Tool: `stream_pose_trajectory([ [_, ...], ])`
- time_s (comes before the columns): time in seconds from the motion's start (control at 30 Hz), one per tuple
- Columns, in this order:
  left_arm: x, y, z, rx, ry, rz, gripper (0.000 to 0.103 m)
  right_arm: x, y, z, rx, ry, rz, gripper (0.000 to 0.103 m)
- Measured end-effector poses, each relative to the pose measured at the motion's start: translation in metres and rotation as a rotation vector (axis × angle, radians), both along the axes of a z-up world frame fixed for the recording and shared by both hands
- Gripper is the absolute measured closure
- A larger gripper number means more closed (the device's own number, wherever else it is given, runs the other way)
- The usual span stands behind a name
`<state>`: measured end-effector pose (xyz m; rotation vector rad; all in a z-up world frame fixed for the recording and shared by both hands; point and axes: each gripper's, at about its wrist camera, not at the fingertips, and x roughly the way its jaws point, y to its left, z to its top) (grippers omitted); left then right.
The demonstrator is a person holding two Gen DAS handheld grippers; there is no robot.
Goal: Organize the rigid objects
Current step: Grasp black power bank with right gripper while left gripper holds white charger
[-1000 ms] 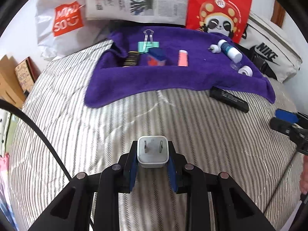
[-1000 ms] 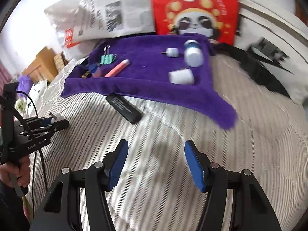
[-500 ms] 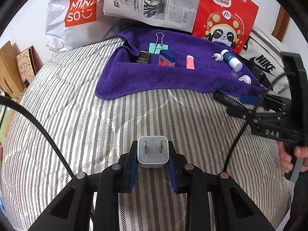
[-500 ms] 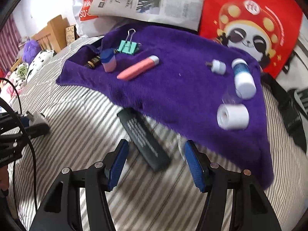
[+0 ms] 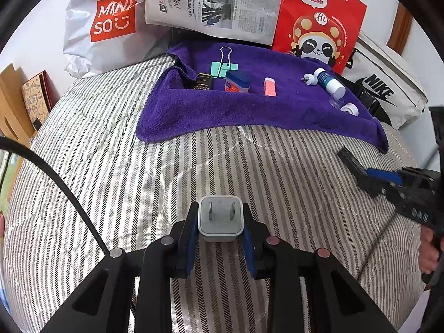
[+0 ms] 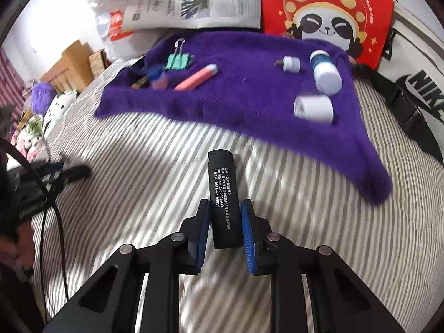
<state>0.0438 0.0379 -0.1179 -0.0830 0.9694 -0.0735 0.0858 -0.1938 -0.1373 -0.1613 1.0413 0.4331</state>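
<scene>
- Left gripper: blue pads pinch a white plug adapter by its sides, prongs facing away from the camera; held over the striped quilt, well short of the purple towel.
- Right gripper: jaws drawn in on a black lighter, pads against its two long sides. Lighter points toward the towel, its far end near the towel's front hem but not touching.
- Between both grippers and the towel's near hem: an open band of bare quilt, nothing lying on it.
- Towel's front hem runs slantwise; its right corner droops to a point on the quilt, just past the lighter's far end.
- On the towel, left group close together: teal binder clip, dark small bottle, blue-capped jar. The towel's left edge is folded up beside them.
- Mid-towel: pink tube, apart from both groups, free cloth all round.
- Right group: small white cap piece, blue-and-white bottle lying on its side, white roll near the right hem.
- Widest free patch of towel: the front middle, below the pink tube.
- Beyond the towel's far edge: white shopping bag, newspaper, red panda bag, a white sports bag at right, closing off the back.
</scene>
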Motion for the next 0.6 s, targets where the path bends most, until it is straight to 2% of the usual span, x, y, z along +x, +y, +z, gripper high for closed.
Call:
stream_pose_trajectory([
  [0.2, 0.0, 0.001, 0.0, -0.002, 0.0, -0.001, 0.077, -0.001, 0.015, -0.002, -0.072, -0.044, -0.002, 0.078],
  [0.43, -0.001, -0.001, 0.0, 0.017, -0.006, -0.003, 0.077, 0.009, 0.017, -0.001, -0.079, -0.017, 0.02, 0.079],
  [0.6, -0.001, -0.006, -0.001, 0.046, -0.007, -0.005, 0.077, 0.004, 0.019, -0.003, -0.088, -0.055, 0.036, 0.08],
])
